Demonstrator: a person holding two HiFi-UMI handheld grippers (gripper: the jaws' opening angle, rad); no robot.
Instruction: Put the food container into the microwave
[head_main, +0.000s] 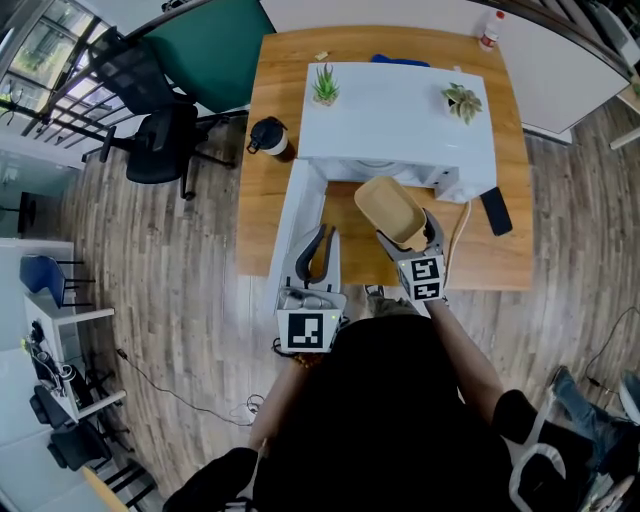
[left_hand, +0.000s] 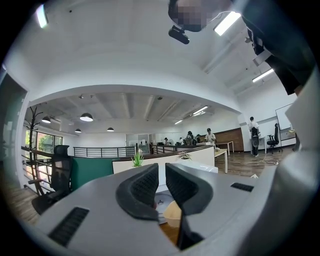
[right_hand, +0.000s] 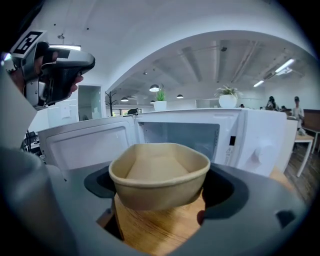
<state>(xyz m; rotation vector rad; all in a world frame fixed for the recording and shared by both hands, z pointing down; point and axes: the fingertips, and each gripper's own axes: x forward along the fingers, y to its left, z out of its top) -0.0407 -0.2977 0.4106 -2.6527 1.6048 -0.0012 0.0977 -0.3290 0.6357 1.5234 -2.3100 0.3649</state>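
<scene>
A tan, empty food container hangs in front of the white microwave, above the wooden table. My right gripper is shut on it, one jaw on each side wall. The microwave's door stands swung open to the left and the cavity faces the container. My left gripper is shut and holds nothing; it sits beside the open door, left of the container.
Two small potted plants stand on the microwave's top. A dark mug sits at the table's left edge and a black remote at the right. An office chair is on the floor at left.
</scene>
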